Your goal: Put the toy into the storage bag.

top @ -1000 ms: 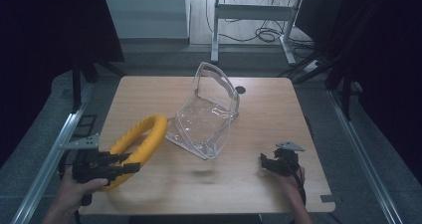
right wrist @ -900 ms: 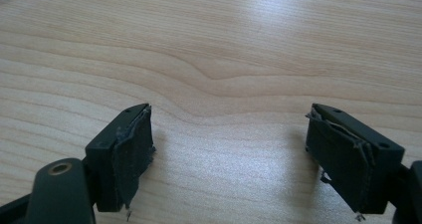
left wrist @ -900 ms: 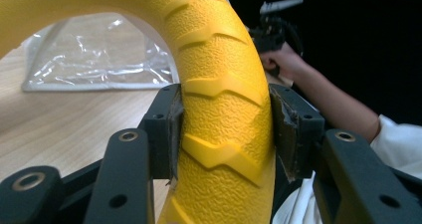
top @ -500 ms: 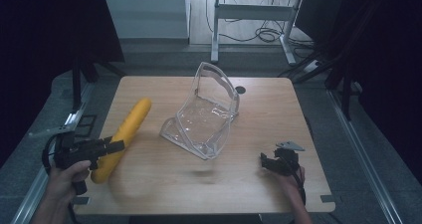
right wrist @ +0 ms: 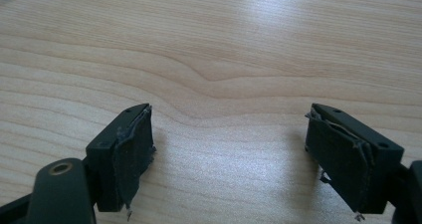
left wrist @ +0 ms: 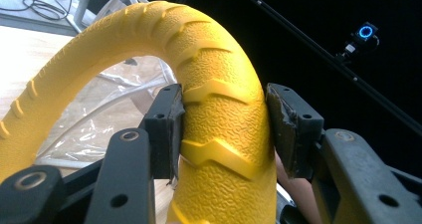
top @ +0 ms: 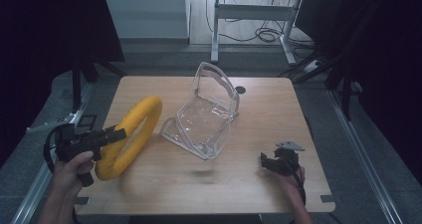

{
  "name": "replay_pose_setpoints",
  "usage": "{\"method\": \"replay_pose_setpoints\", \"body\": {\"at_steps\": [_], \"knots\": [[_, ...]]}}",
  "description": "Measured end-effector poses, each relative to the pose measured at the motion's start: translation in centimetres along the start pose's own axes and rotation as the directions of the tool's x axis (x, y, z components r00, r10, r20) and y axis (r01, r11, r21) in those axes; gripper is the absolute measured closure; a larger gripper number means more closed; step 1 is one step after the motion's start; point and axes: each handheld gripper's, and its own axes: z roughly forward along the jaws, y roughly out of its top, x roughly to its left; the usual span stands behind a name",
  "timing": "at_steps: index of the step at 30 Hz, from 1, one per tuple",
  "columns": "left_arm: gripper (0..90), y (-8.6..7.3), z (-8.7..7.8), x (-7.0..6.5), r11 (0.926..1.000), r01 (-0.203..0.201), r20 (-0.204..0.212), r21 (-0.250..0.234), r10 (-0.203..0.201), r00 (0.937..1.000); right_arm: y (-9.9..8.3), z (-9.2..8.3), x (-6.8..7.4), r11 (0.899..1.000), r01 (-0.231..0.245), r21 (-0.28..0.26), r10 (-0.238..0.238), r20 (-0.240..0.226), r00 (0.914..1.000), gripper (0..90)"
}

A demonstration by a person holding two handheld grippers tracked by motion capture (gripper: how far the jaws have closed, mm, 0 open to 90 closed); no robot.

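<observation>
Left gripper clamps the yellow ring, held upright over the table's left edge beside the clear plastic bag. Right gripper open wide, empty, low over bare wood.

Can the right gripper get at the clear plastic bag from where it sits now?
Probably yes. The right gripper rests near the table's front right with its jaws open and empty, and bare wood lies between it and the clear plastic bag. The yellow ring, held by the left gripper, stands on the bag's far side.
</observation>
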Motion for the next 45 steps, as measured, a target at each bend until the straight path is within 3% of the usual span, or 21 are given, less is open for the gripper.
{"method": "replay_pose_setpoints", "body": {"at_steps": [7, 17, 21, 25, 28, 33, 40, 45], "knots": [[51.2, 1.0, -0.6, 0.1, 0.9999, 0.004, -0.035, -0.015, -0.005, 0.9994, 0.0, 0.0, 0.0, 1.0, 0.001, 0.0, -0.001, 0.002, 1.0, 18.8], [51.3, 2.0, -1.2, -0.1, 0.9961, 0.031, -0.034, -0.082, -0.034, 0.9988, 0.0, 0.0, 0.0, 1.0, 0.001, 0.001, -0.001, 0.004, 1.0, 18.8], [51.2, 2.1, -1.0, -0.1, 0.9922, 0.05, -0.032, -0.114, -0.054, 0.998, 0.0, 0.0, 0.0, 1.0, -0.001, 0.002, 0.001, 0.003, 1.0, 18.8], [51.2, 2.4, -0.6, -0.3, 0.983, 0.069, -0.031, -0.17, -0.075, 0.9967, 0.0, 0.0, 0.0, 1.0, -0.001, 0.002, 0.001, 0.003, 1.0, 18.8], [51.2, 2.7, -0.1, -0.8, 0.9743, 0.054, -0.06, -0.219, -0.069, 0.9958, 0.0, 0.0, 0.0, 1.0, 0.0, 0.0, 0.0, 0.004, 1.0, 18.8], [51.2, 3.1, 1.3, -2.0, 0.9665, 0.008, -0.103, -0.257, -0.036, 0.9941, 0.0, 0.0, 0.0, 1.0, -0.004, -0.001, 0.004, 0.004, 1.0, 18.8], [51.2, 3.9, 3.4, -2.9, 0.9647, 0.005, -0.076, -0.263, -0.026, 0.9968, 0.0, 0.1, 0.0, 1.0, -0.002, -0.005, 0.002, 0.005, 1.0, 18.8], [51.3, 4.6, 3.7, -3.5, 0.96, -0.011, -0.076, -0.28, -0.011, 0.997, 0.0, 0.1, -0.1, 1.0, -0.002, -0.003, 0.002, 0.005, 1.0, 18.9]]}}
